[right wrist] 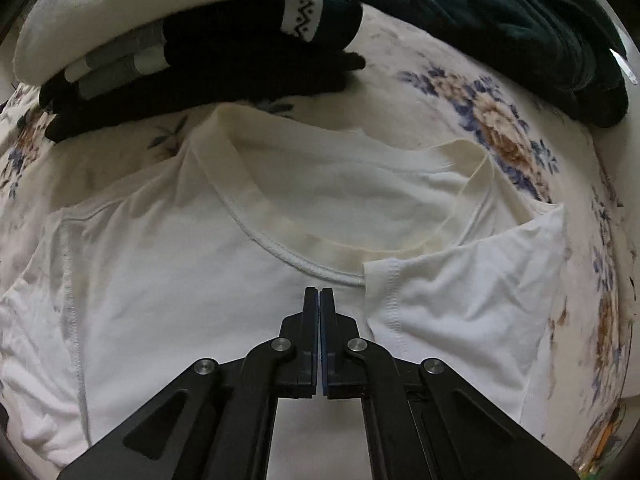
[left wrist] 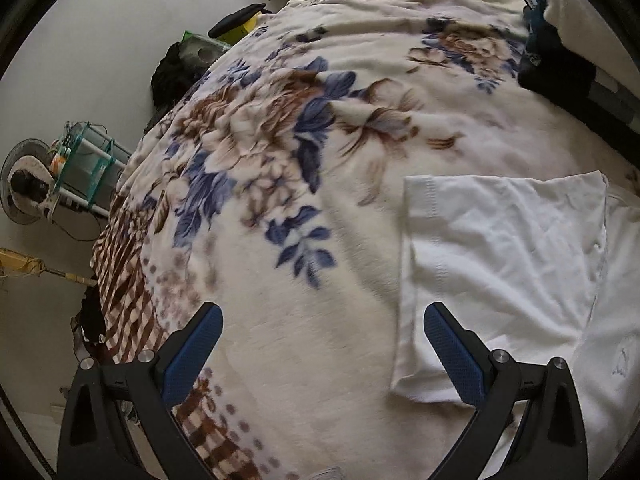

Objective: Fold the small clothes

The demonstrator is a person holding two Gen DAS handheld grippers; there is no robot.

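A white T-shirt (right wrist: 168,264) lies flat on a floral blanket (right wrist: 520,136), collar (right wrist: 320,248) toward the far side. Its right sleeve (right wrist: 472,292) is folded inward over the chest. My right gripper (right wrist: 319,292) is shut with nothing between its pads, just above the chest below the collar. In the left wrist view the shirt's left sleeve (left wrist: 504,248) lies flat at the right. My left gripper (left wrist: 323,312) is open and empty above the blanket (left wrist: 280,160), its right finger (left wrist: 452,352) over the sleeve's edge.
Folded dark and white clothes (right wrist: 192,48) and a dark green garment (right wrist: 500,28) are stacked beyond the collar. In the left wrist view the bed edge drops at the left to a floor with a fan (left wrist: 28,184) and a small rack (left wrist: 88,160).
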